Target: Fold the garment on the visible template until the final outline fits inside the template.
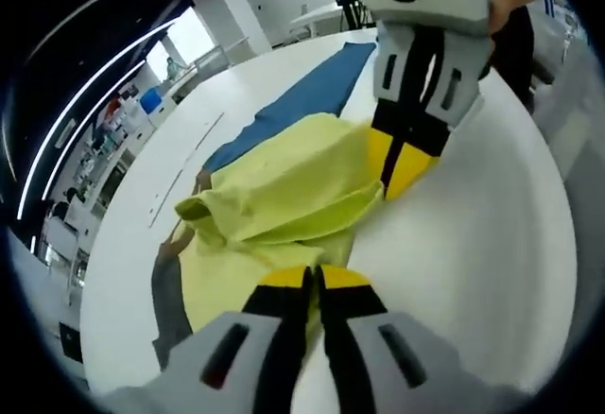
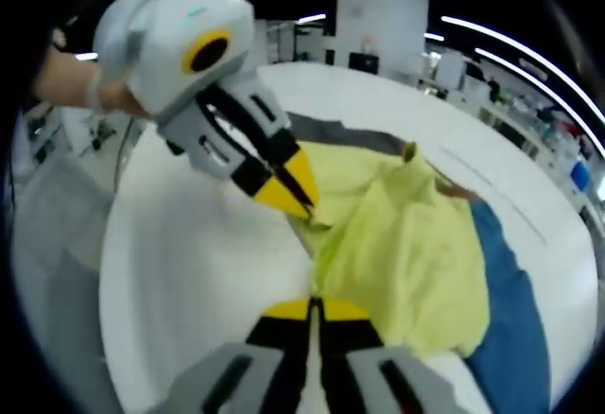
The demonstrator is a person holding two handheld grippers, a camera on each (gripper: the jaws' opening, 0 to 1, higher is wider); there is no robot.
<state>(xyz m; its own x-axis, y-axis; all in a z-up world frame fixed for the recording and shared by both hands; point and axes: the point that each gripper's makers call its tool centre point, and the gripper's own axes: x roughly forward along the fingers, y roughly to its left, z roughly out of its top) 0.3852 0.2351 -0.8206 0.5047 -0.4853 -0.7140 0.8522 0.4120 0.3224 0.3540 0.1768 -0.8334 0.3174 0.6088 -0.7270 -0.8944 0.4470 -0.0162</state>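
Observation:
A yellow-green garment (image 1: 284, 192) lies crumpled on a white table, partly over a blue template (image 1: 307, 102) and a grey sheet (image 1: 170, 305). My left gripper (image 1: 314, 272) is shut on the garment's near edge. The right gripper (image 1: 395, 176) comes down from the upper right and is shut on the garment's far edge. In the right gripper view, my right gripper (image 2: 314, 302) pinches the garment (image 2: 406, 244) at the bottom. The left gripper (image 2: 301, 208) pinches it from the upper left. The blue template (image 2: 510, 301) shows at the right and the grey sheet (image 2: 352, 135) behind.
The round white table (image 1: 473, 272) has bare surface on the side away from the cloth, and its rim (image 2: 113, 272) curves close by. Thin lines (image 1: 184, 173) mark the tabletop. A person's hand (image 2: 71, 81) holds the left gripper. Shelves and desks stand beyond the table.

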